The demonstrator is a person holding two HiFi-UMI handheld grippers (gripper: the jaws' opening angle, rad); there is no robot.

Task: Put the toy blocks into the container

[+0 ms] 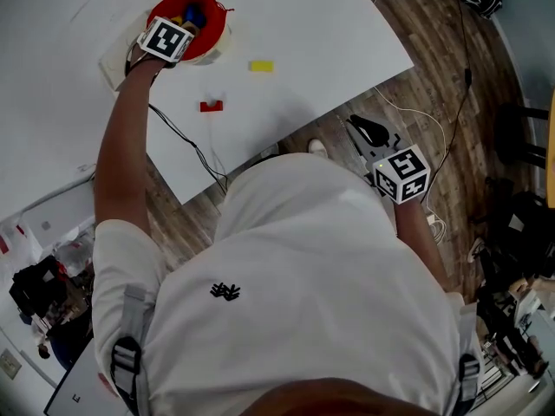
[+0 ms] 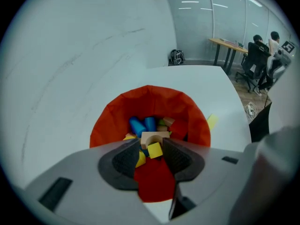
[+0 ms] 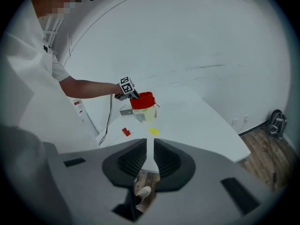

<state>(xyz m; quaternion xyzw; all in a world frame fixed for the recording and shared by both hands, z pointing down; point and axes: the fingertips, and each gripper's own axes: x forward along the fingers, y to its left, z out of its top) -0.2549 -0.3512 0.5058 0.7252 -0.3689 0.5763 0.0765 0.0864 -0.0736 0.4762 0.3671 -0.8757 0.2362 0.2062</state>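
The left tongs (image 2: pixel 152 142) hang over the mouth of the red-lined container (image 2: pixel 112 121), in the upper left of the head view. They stand moderately apart and clamp nothing. Seen along them, a wooden arch block (image 2: pixel 153 136) and a small yellow cube (image 2: pixel 155 150) show in the gap at the tips, on the heap of blue, yellow and wooden blocks (image 2: pixel 140 124) inside.

On the white desk (image 1: pixel 329 33), a yellow block (image 1: pixel 261 66) lies just right of the container. A red block (image 1: pixel 211 106) lies below it, nearer the desk's front edge.

The right tongs (image 1: pixel 357 124) are at centre right, off the desk's edge above the wood floor (image 1: pixel 434 76) and well apart from both loose blocks. They are closed to a thin slit with nothing in it.
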